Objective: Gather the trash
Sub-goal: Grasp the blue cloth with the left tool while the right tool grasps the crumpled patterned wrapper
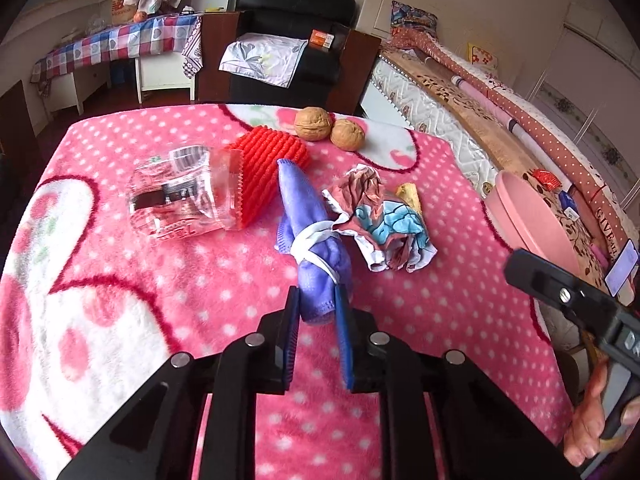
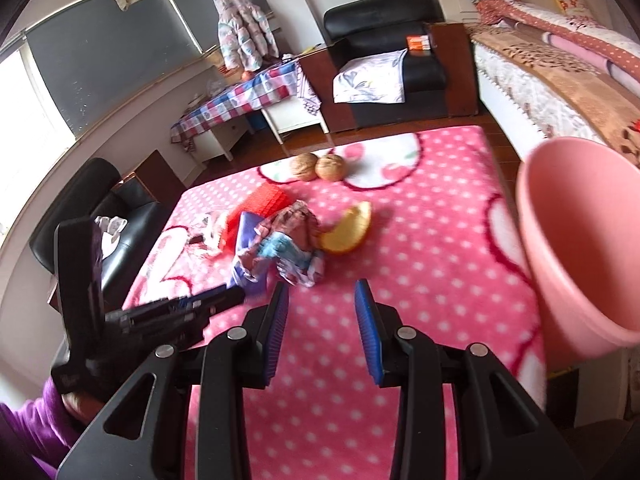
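Note:
My left gripper (image 1: 318, 304) is shut on the near end of a purple cloth (image 1: 308, 224) tied with a white band, lying on the pink dotted blanket (image 1: 200, 280). Beside it lie a crumpled printed wrapper (image 1: 380, 216), a clear plastic package (image 1: 180, 196), a red ribbed sponge (image 1: 266, 168), two walnuts (image 1: 330, 128) and a piece of peel (image 2: 346, 230). My right gripper (image 2: 322, 300) is open and empty above the blanket, short of the wrapper (image 2: 288, 240). A pink bin (image 2: 580, 240) stands at the right edge.
A black armchair (image 1: 288, 40) and a bed (image 1: 500, 120) stand behind the table. A checked-cloth side table (image 1: 112, 44) is at the far left. The pink bin's rim (image 1: 532, 216) shows at the right in the left wrist view.

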A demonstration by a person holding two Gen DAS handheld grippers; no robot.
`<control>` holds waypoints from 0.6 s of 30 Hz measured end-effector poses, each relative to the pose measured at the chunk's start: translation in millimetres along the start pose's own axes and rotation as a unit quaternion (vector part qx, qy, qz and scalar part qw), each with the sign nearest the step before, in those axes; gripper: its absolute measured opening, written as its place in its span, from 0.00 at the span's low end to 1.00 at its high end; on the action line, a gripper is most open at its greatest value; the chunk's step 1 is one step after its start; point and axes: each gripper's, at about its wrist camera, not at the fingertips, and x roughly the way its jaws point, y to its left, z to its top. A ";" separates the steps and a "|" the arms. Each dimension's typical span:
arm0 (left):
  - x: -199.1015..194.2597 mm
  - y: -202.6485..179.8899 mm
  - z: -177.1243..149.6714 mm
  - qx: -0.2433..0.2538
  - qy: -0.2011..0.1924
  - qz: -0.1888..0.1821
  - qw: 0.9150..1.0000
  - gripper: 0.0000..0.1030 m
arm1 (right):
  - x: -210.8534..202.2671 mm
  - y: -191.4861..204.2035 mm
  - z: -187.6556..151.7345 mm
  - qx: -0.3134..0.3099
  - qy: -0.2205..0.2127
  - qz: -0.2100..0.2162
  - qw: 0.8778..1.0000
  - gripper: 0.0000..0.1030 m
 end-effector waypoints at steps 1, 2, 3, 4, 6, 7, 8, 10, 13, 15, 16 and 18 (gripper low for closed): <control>-3.7 2.3 -1.5 -0.002 -0.003 -0.001 1.000 0.16 | 4.1 4.4 3.5 -0.001 0.001 0.005 1.000 0.34; -6.8 4.2 -3.1 -0.004 -0.005 -0.001 1.000 0.16 | 8.1 9.3 6.3 -0.005 0.001 0.007 1.000 0.34; -9.8 6.8 -4.6 -0.007 -0.006 -0.002 1.000 0.16 | 11.4 14.0 8.7 -0.010 0.001 0.007 1.000 0.34; -12.6 9.4 -6.1 -0.010 -0.007 -0.004 1.000 0.16 | 15.4 19.3 11.2 -0.019 -0.001 0.005 1.000 0.34; -17.4 14.2 -9.1 -0.016 -0.008 -0.009 1.000 0.16 | 24.5 28.9 16.1 -0.034 0.000 -0.002 0.999 0.34; -20.0 16.5 -10.4 -0.019 -0.009 -0.012 1.000 0.16 | 30.8 33.5 18.4 -0.039 0.002 -0.005 0.999 0.34; -22.0 18.8 -11.8 -0.021 -0.009 -0.013 1.000 0.16 | 37.4 37.3 20.5 -0.042 0.005 -0.007 0.999 0.34; -26.6 23.6 -14.2 -0.027 -0.009 -0.016 0.999 0.16 | 47.9 42.2 23.1 -0.046 0.013 -0.009 0.999 0.34; -32.6 30.2 -17.2 -0.035 -0.012 -0.021 0.999 0.16 | 63.8 50.0 24.0 -0.057 0.023 -0.020 0.998 0.34; -36.5 33.7 -19.1 -0.040 -0.014 -0.026 0.999 0.16 | 74.0 53.2 21.7 -0.073 0.025 -0.044 0.996 0.34; -38.1 35.0 -20.0 -0.041 -0.014 -0.028 0.999 0.16 | 76.9 53.1 20.9 -0.075 0.028 -0.048 0.996 0.34; -39.3 36.2 -22.0 -0.041 -0.013 -0.030 0.999 0.16 | 83.6 52.5 18.3 -0.075 0.035 -0.050 0.995 0.34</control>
